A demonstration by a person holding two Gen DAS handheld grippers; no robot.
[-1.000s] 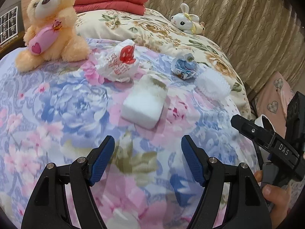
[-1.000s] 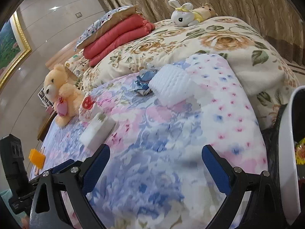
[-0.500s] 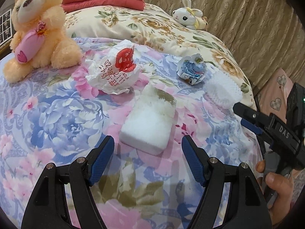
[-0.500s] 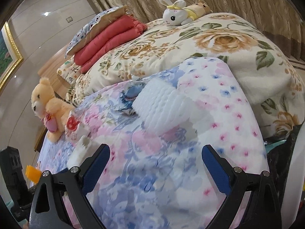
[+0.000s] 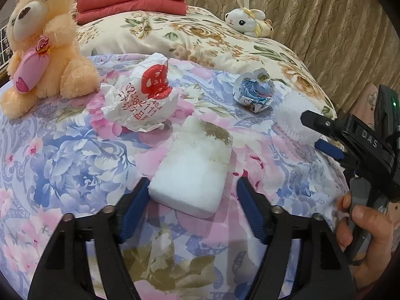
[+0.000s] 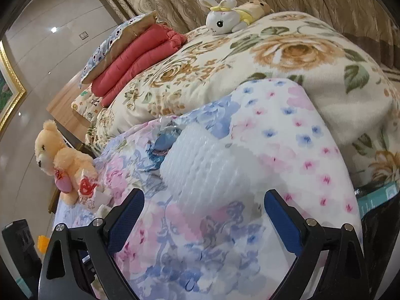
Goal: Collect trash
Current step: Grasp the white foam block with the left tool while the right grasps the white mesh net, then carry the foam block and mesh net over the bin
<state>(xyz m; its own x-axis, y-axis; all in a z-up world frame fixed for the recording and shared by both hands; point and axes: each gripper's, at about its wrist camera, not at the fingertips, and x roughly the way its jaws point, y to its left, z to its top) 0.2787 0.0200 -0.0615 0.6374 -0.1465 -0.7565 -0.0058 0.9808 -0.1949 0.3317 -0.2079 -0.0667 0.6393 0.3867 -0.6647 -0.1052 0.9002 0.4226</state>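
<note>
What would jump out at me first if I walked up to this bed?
Likely the dirty white foam block lying on the flowered bedspread, right between the open blue fingers of the left gripper. Behind it sit a crumpled white wrapper with red print and a peach teddy bear.

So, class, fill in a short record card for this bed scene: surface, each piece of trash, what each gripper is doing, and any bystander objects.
surface: floral bedspread
trash 1: white foam block, stained at far end
trash 2: crumpled white wrapper, red print
trash 3: crumpled blue-and-white paper
trash 4: white foam net
left gripper: open, flanking the foam block's near end
right gripper: open, facing the foam net
bystanders: teddy bear, bunny plush
</note>
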